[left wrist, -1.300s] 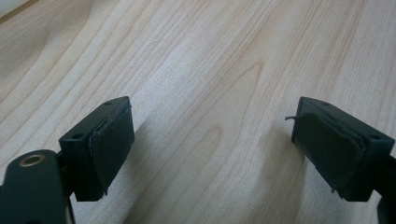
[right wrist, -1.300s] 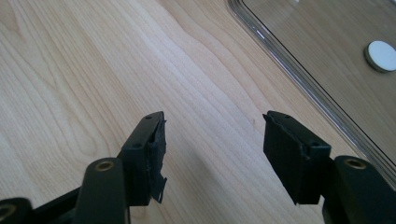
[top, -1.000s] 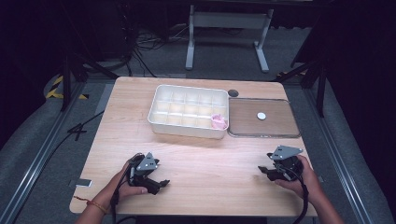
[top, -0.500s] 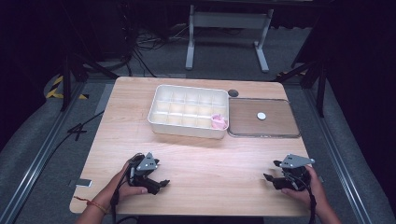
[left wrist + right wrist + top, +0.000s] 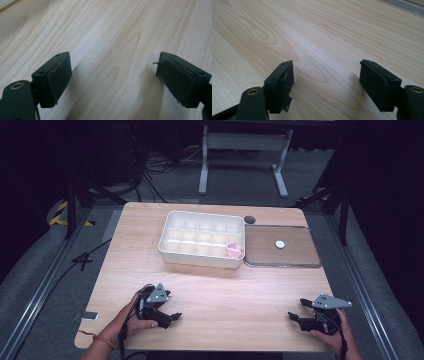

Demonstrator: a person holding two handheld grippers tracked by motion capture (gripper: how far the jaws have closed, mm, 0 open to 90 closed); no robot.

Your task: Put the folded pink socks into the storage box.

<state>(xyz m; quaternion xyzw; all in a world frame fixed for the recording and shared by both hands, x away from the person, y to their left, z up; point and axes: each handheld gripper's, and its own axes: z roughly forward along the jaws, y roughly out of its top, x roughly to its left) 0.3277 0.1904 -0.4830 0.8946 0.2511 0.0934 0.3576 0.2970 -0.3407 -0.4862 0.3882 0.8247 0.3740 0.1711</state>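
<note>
pink piece (image 5: pixel 233 251) sitting in the white tray's (image 5: pixel 172 251) near right compartment. left tool (image 5: pixel 170 316) and right tool (image 5: pixel 296 317) released, empty, low over near tabletop (image 5: pixel 235 290), right's jaws just widened. apparently resting between steps; next, reach toward tray.

Black tongs (image 5: pixel 174 316), grey triangular plates
</note>
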